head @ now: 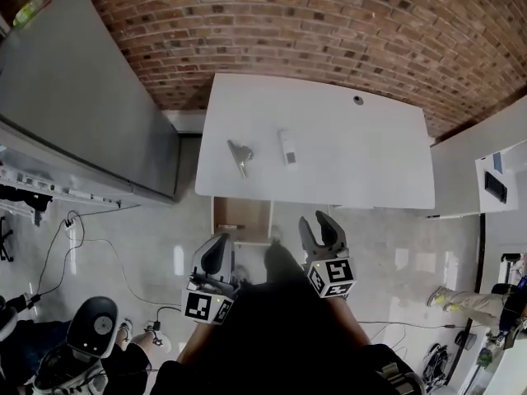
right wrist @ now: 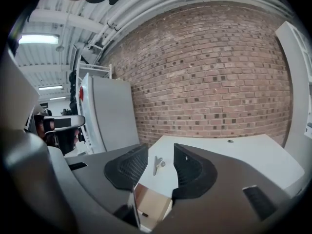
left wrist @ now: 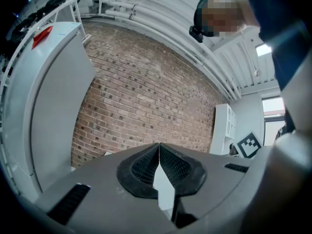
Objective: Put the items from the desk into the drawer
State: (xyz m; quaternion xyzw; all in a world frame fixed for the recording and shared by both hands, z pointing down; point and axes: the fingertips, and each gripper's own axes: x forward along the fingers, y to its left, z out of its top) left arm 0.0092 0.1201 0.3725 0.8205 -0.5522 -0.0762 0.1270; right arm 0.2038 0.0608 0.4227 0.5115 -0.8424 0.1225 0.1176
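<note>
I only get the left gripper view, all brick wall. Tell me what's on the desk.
Observer: Two items lie apart on the desk: a metal clip and, to its right, a small white block.
Operator: Report the drawer.
Observer: The drawer is pulled open under the desk's near edge, just ahead of the left tool.
Operator: Now the right tool.
Observer: The right tool is open and empty, with the clip framed between its jaws farther off.
</note>
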